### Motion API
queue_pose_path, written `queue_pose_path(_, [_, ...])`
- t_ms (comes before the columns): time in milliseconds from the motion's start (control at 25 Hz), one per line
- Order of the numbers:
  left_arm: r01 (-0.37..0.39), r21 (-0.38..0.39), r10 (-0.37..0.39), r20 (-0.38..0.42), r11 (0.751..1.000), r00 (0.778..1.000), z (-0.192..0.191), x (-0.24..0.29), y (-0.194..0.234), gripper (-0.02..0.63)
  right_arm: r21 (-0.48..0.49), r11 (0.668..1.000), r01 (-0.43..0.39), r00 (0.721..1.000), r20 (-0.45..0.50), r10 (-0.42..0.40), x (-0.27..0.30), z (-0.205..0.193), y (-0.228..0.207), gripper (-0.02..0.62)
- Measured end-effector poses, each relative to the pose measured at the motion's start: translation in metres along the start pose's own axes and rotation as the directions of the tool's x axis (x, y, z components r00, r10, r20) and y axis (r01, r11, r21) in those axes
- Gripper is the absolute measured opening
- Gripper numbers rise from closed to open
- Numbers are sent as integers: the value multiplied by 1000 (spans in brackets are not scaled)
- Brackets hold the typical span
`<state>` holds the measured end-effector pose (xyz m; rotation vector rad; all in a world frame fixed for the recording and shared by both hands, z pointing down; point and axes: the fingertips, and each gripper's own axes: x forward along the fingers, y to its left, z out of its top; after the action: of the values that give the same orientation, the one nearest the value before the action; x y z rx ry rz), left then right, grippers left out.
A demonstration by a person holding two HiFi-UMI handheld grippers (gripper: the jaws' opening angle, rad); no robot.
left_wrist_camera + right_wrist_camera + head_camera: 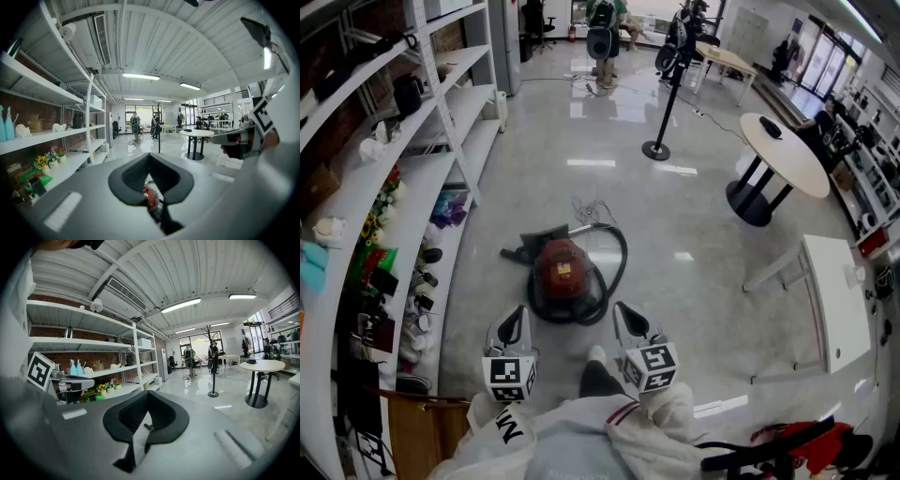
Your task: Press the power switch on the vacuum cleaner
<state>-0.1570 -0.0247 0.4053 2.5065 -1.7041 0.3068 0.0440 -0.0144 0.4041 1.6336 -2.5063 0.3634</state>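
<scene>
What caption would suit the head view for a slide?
The left gripper and right gripper, both empty, point toward a red vacuum cleaner on the shiny floor beside shelves.

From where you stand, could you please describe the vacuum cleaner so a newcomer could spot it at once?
Find the long white shelving along the left wall; on the glossy floor just right of it lies the vacuum cleaner. It is the only low red canister there, ringed by its own black hose.
</scene>
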Motion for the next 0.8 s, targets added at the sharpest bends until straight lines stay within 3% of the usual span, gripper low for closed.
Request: queue_pose_path(800, [27,-35,-26,34,999,999,-12,-75,-10,0,-33,999,5,1000,6,-5,-56,-9,55,0])
